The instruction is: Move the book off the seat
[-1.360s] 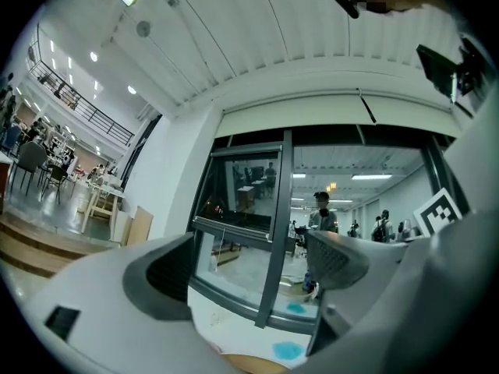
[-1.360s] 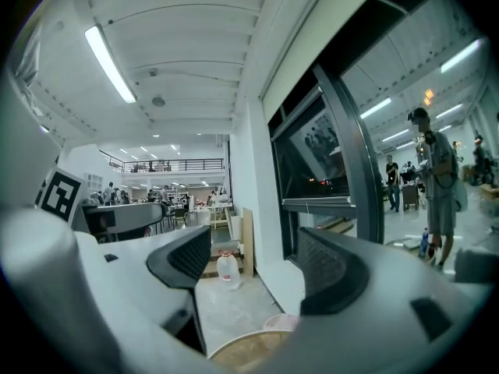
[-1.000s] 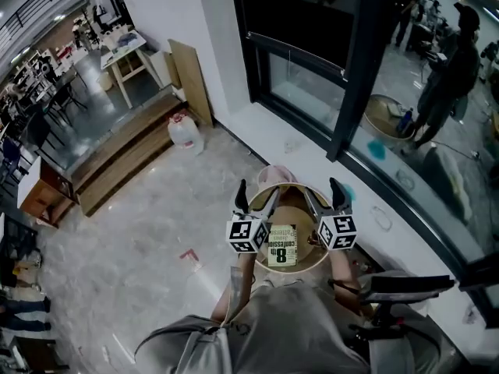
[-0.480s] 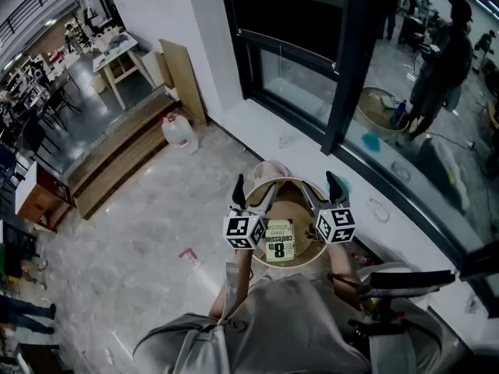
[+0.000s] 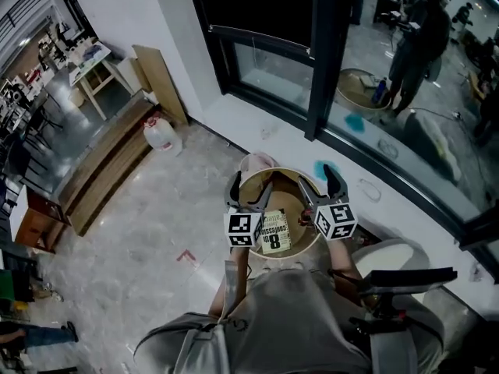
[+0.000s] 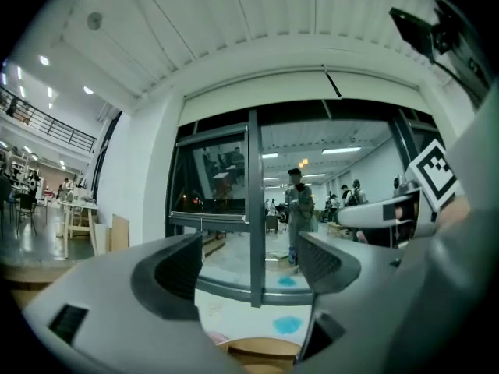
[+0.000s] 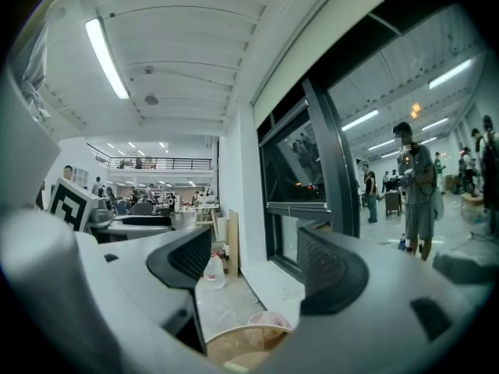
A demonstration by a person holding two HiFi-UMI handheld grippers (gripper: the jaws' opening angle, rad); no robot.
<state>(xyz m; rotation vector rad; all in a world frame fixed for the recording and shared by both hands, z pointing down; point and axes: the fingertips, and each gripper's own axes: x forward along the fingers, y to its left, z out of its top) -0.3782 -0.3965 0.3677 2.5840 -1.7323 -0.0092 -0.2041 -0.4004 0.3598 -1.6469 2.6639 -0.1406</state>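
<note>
Both have edged forward over the seat (image 5: 251, 184) — left gripper (image 5: 251, 193) just narrowing on nothing, right gripper (image 5: 320, 187) wide, empty. The book (image 5: 275, 231) on the seat looks light, slick, bendy — I'd pinch its spine.

The head view looks steeply down from high up. The seat (image 5: 290, 202) is in the middle of the frame and the window (image 5: 273, 68) is at the top. The left gripper view and the right gripper view sit low and face level toward that window. Both catch the seat's rim, very near, at the bottom edge.
</note>
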